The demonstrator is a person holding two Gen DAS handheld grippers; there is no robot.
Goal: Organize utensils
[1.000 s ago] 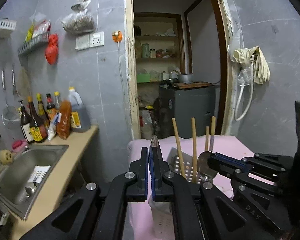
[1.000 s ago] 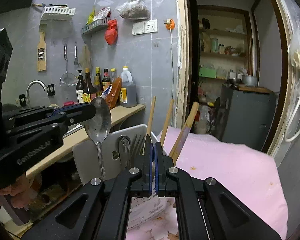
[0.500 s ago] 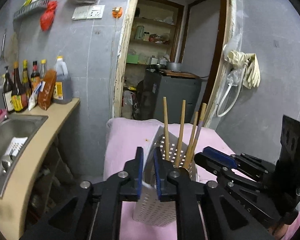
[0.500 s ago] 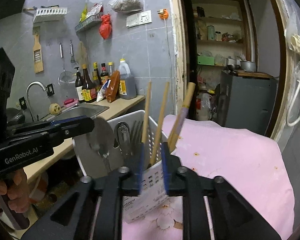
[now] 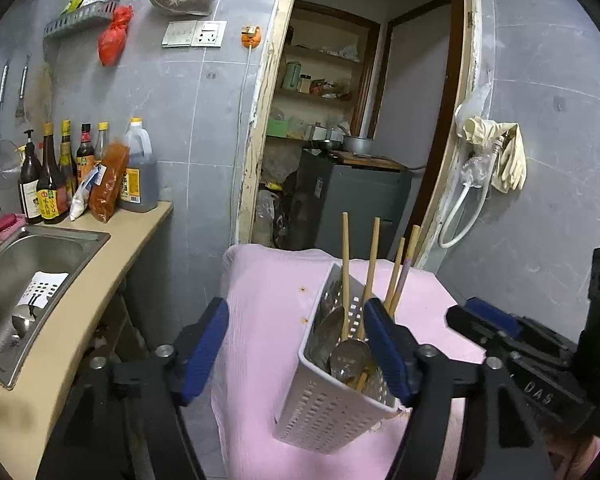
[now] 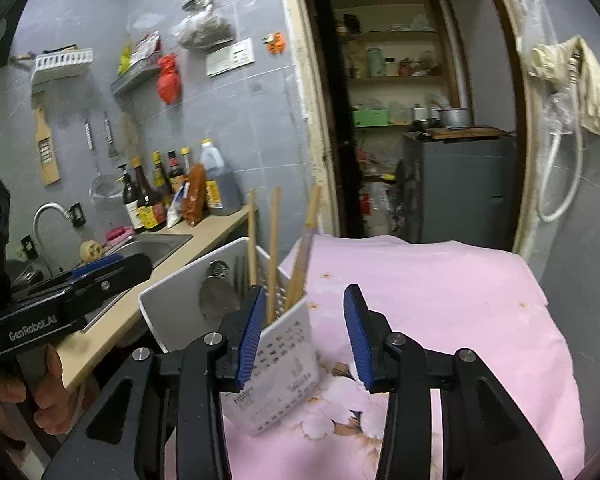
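Blue pads line both pairs of tongs, and both pairs stand wide apart with nothing held. The left tongs [image 5: 296, 344] hover above the near left part of the pink-covered bench [image 5: 268, 288]; their right finger [image 5: 388, 348] overlaps the white perforated utensil basket [image 5: 328, 408] in the left wrist view, though contact cannot be confirmed. The right tongs [image 6: 304, 334] hover just right of the same basket [image 6: 284, 356], with the left finger [image 6: 252, 332] in front of its near corner and the right finger over bare pink cloth.

The basket stands on the bench cloth [image 6: 440, 280], tilted in the left wrist view, directly ahead of and between the two pairs of tongs. Inside it, wooden chopsticks [image 5: 370, 276] stand upright and lean toward the far end. Metal spoons [image 5: 350, 354] lie low in the compartment, bowls toward the left tongs. From the right wrist view a spoon bowl [image 6: 216, 296] rests against the basket's tall solid wall.

Left of the left tongs, well apart, a steel sink [image 5: 28, 280] is set into a beige counter [image 5: 112, 256]. Sauce bottles [image 5: 52, 184] stand at the counter's far end against the grey tiled wall. Beyond both tongs an open doorway shows shelves and a dark cabinet [image 5: 348, 200]. Pale gloves [image 5: 500, 156] hang on the wall to the right.
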